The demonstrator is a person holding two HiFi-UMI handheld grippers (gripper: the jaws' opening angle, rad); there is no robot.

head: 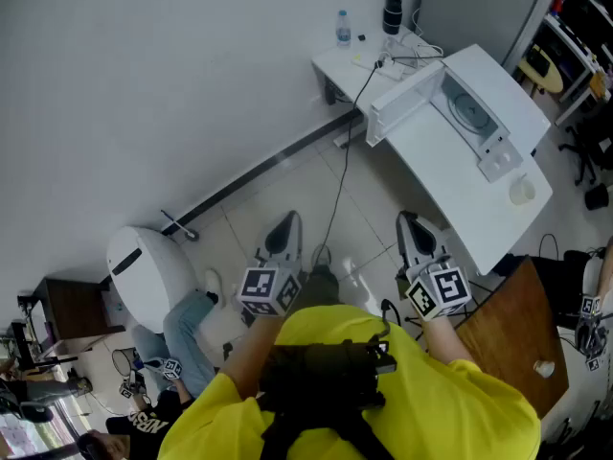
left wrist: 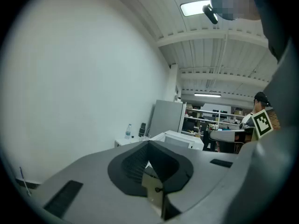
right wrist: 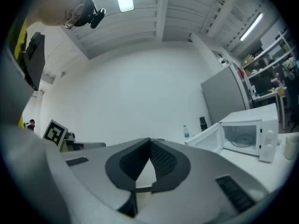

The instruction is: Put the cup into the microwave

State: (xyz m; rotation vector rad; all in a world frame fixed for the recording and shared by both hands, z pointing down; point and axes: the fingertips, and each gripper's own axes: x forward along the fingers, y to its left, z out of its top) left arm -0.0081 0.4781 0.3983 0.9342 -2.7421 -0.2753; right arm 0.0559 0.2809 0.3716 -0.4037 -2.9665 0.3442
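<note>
A white microwave [head: 476, 102] stands on a white table [head: 460, 199] with its door [head: 402, 99] swung open and the glass turntable showing. A small pale cup [head: 522, 192] sits on the table in front of it, near the right edge. Both grippers are held level over the floor, short of the table. My left gripper [head: 284, 228] is shut with nothing in it, and its tips meet in the left gripper view [left wrist: 148, 143]. My right gripper [head: 410, 226] is shut and empty too [right wrist: 150, 141]. The right gripper view shows the open microwave [right wrist: 245, 136] and the cup [right wrist: 292, 148] at far right.
A small white side table [head: 359, 60] behind the microwave holds a water bottle [head: 343, 27] and a dark flask [head: 393, 12]. A black cable [head: 340, 180] runs down to the floor. A white rounded bin [head: 144, 274] stands at left, a wooden board [head: 517, 324] at right.
</note>
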